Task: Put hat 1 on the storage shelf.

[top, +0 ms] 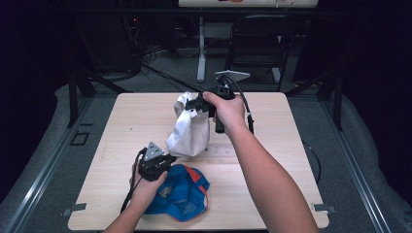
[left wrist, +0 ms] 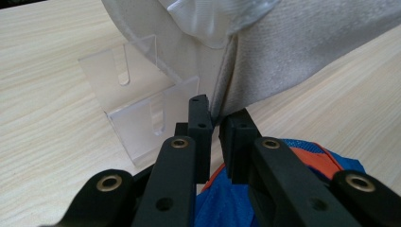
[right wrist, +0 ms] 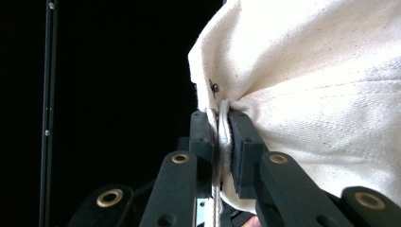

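A white cloth cap (top: 187, 131) hangs over a clear acrylic stand (left wrist: 137, 118) at the middle of the table. My right gripper (top: 194, 103) is at its top, shut on a fold of the white cloth (right wrist: 321, 94), which is pinched between the jaws near their tips (right wrist: 222, 123). My left gripper (top: 171, 159) is low at the cap's bottom edge. Its jaws stand almost together, and the cap's hem (left wrist: 283, 56) runs down into the narrow gap at their tips (left wrist: 216, 113). A blue and orange cap (top: 182, 191) lies flat under and in front of the left gripper.
The wooden table (top: 272, 141) stands on a grey floor. A dark chair (top: 257, 43) and a white table leg (top: 200, 48) are beyond the far edge. Cables trail from both grippers.
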### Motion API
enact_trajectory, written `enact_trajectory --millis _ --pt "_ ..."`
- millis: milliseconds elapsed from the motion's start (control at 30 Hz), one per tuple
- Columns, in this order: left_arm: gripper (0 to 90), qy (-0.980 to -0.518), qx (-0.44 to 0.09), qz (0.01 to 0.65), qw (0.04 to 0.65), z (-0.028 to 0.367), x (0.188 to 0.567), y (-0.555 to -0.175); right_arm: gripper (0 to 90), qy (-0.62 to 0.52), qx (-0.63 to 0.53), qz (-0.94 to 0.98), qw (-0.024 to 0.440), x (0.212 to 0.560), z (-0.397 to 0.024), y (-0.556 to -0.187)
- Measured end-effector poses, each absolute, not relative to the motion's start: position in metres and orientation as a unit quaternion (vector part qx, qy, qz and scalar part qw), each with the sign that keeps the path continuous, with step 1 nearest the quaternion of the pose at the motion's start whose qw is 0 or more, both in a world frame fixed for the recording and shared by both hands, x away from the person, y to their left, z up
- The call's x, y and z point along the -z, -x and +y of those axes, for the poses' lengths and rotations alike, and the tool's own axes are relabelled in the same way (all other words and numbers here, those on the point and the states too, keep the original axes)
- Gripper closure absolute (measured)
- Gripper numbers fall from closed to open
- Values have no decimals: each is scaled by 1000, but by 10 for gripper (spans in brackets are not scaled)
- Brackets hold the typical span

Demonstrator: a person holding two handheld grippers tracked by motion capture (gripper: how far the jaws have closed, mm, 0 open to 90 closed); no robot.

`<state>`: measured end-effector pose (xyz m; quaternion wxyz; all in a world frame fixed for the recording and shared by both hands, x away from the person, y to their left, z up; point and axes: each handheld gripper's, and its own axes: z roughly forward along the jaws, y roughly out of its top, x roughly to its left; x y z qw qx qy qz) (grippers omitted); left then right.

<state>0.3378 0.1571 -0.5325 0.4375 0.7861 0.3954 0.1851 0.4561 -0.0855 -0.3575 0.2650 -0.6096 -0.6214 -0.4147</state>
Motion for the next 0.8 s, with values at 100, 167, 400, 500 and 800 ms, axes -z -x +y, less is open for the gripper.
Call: enact_trajectory --millis 100,167,400,500,800 --pt "833 -785 -186 396 438 157 533 -338 811 612 416 -619 263 360 -88 -457" --pt "831 -785 -187 397 437 157 533 -338 808 614 419 -615 264 361 -89 -457" --pt "786 -784 -185 398 439 159 530 -336 774 613 420 -618 256 360 -96 -455" --pt "743 -783 -182 401 440 161 528 -335 756 616 424 -615 249 356 -101 -454" --pt "647 -779 -187 398 446 169 522 -325 717 623 423 -622 215 343 -128 -443"
